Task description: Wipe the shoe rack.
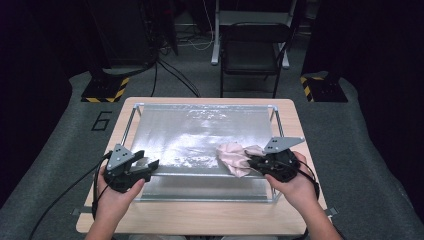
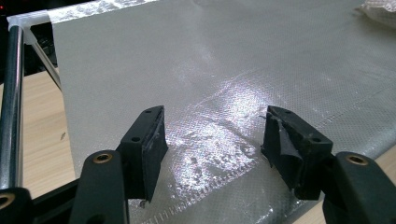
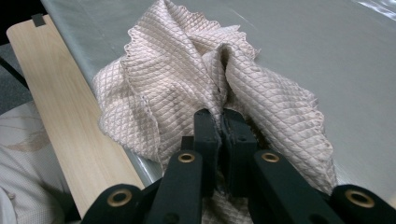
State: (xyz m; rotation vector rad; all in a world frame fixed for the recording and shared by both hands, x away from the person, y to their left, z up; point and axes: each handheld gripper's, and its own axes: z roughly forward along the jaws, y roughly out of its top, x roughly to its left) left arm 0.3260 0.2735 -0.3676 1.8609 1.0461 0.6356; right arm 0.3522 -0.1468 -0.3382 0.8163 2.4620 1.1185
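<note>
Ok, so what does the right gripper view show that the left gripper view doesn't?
The right gripper view alone shows the right tool shut on a bunched, quilted pale pink cloth, with the cloth's diamond stitching and scalloped edge up close.

The left gripper view alone shows the left tool open with nothing between its jaws, over a bright glare patch, and a metal frame bar at the sheet's side.

Both show the silvery woven sheet and the wooden table beneath it.

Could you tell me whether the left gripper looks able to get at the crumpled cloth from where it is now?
Probably yes. The left gripper has its jaws open and nothing between them, and only bare silver sheet lies between it and the cloth, which the right gripper pinches.
</note>
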